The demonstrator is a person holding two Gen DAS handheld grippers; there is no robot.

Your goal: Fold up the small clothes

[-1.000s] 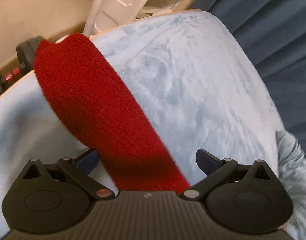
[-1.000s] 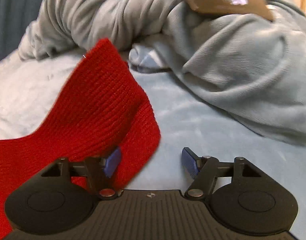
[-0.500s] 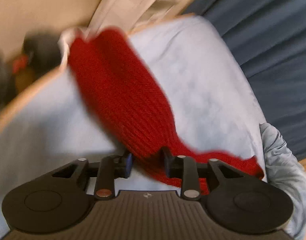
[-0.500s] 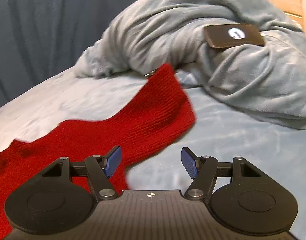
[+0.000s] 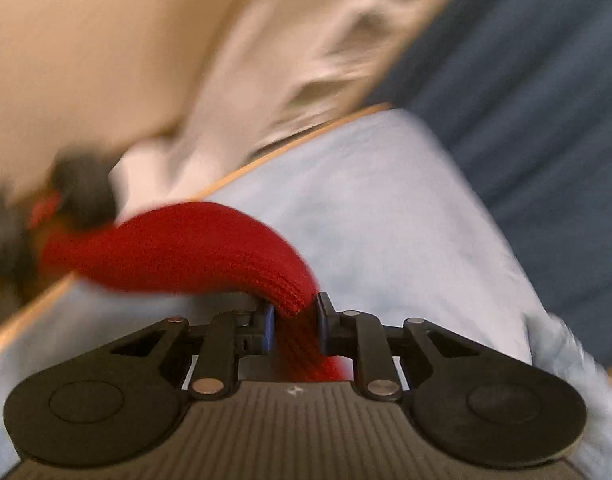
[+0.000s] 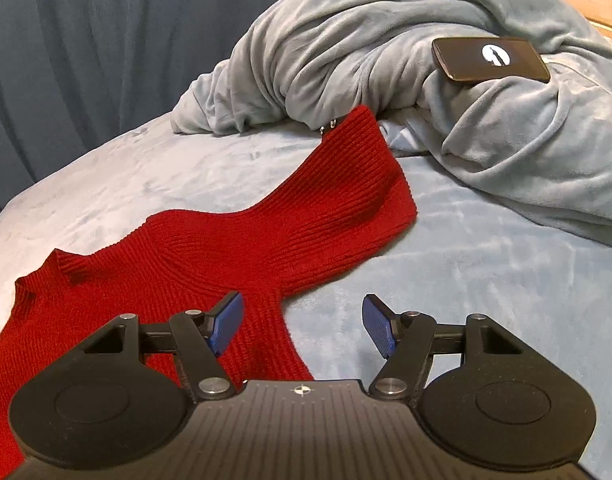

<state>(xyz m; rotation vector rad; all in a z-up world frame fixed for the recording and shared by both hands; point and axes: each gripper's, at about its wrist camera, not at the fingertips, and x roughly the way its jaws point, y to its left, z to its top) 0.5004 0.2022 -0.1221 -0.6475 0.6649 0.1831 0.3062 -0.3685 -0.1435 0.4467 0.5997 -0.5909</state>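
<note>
A red knit sweater [image 6: 234, 248] lies spread on the light blue bed cover [image 6: 466, 280], one sleeve [image 6: 358, 172] reaching toward the back. In the left wrist view its other sleeve [image 5: 186, 248] is lifted off the cover and arches leftward. My left gripper [image 5: 293, 312] is closing, its jaws squeezing that sleeve's bunched fabric between the blue pads. My right gripper [image 6: 302, 320] is open above the spot where the far sleeve joins the body. Its left fingertip hangs over the knit, its right one over bare cover, and nothing is gripped.
A crumpled grey blanket [image 6: 386, 40] is heaped at the back right with a dark phone [image 6: 490, 58] on top. Dark blue curtain [image 6: 86, 40] hangs behind the bed. The left wrist view is blurred: the bed's wooden edge [image 5: 298, 140], a black object [image 5: 82, 188], something white [image 5: 306, 60].
My left gripper went from wide open around the flat sleeve to squeezing it, and lifted it off the cover. My right gripper drew back from the far sleeve, staying open.
</note>
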